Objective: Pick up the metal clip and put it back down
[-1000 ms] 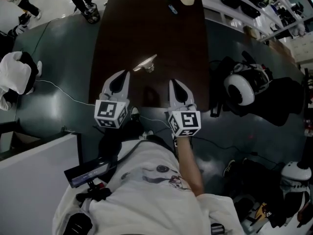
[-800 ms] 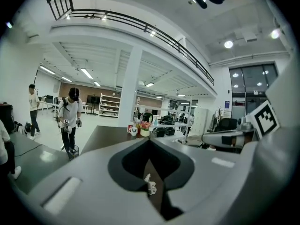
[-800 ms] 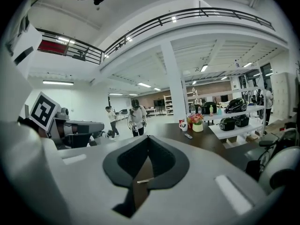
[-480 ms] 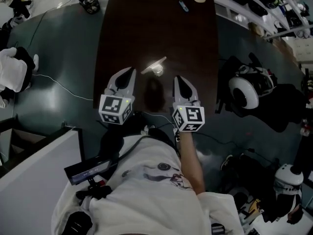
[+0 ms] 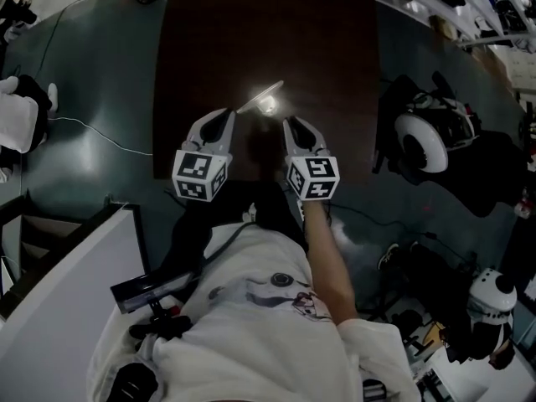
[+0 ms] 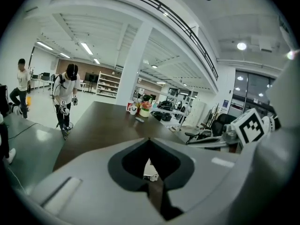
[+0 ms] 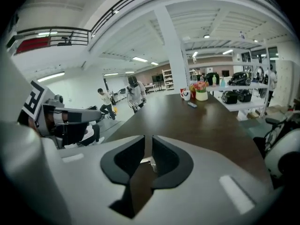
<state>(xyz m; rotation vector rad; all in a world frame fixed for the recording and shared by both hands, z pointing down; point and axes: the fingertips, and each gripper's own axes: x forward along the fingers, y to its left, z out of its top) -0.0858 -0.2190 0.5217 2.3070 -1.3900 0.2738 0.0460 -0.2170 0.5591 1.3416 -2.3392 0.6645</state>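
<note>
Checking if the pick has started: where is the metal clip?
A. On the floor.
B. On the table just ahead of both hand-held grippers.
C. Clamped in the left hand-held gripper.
B: the metal clip lies on the table, just past the left hand-held gripper and the right hand-held gripper, whose jaws have just been opening with nothing between them.

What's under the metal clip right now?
The metal clip lies on the dark brown table, with only bare tabletop showing around it. The spot directly beneath is covered by the clip and its glare.
</note>
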